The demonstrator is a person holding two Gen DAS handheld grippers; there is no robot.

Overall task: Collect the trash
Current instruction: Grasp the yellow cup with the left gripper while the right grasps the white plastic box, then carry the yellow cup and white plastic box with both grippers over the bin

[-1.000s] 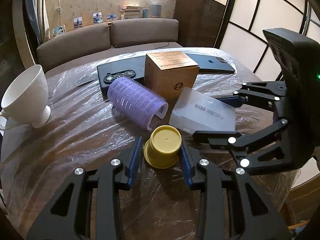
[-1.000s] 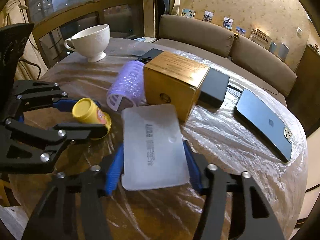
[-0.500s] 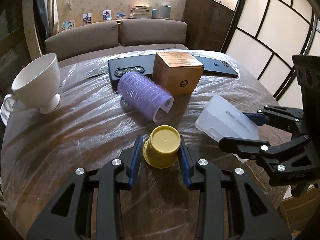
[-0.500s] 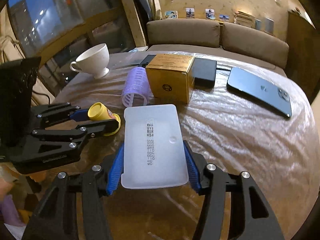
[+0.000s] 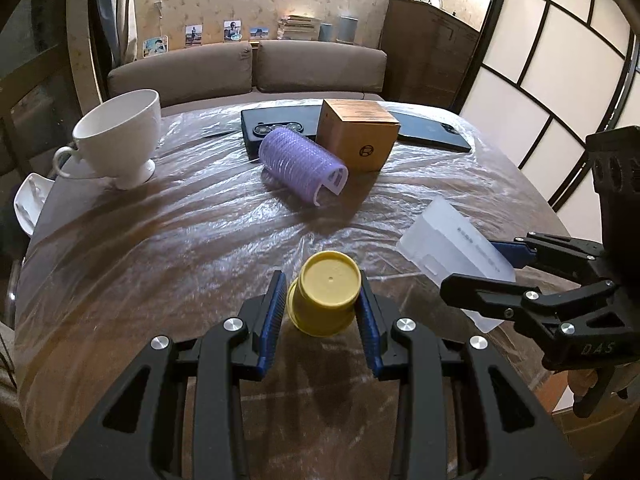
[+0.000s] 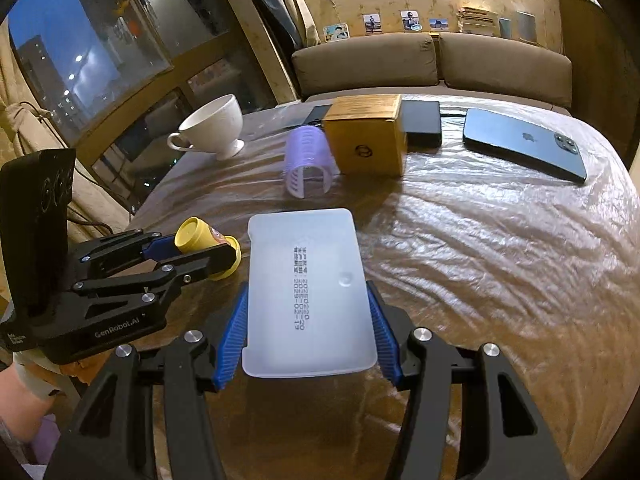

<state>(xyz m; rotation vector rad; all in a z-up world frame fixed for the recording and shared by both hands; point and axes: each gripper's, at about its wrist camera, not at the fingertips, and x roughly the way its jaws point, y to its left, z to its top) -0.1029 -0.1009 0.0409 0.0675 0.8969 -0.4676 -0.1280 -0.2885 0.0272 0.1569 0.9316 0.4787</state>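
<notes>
Frosted tray (image 6: 308, 292) — unreadable dark print — clamped in right tongs (image 6: 308, 312).

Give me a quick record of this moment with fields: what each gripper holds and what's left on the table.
left gripper: shut on yellow cup
right gripper: shut on frosted lid
table: covered in plastic film
left on table: purple roller, brown box, white teacup, two dark phones, black pack
behind table: brown sofa
</notes>
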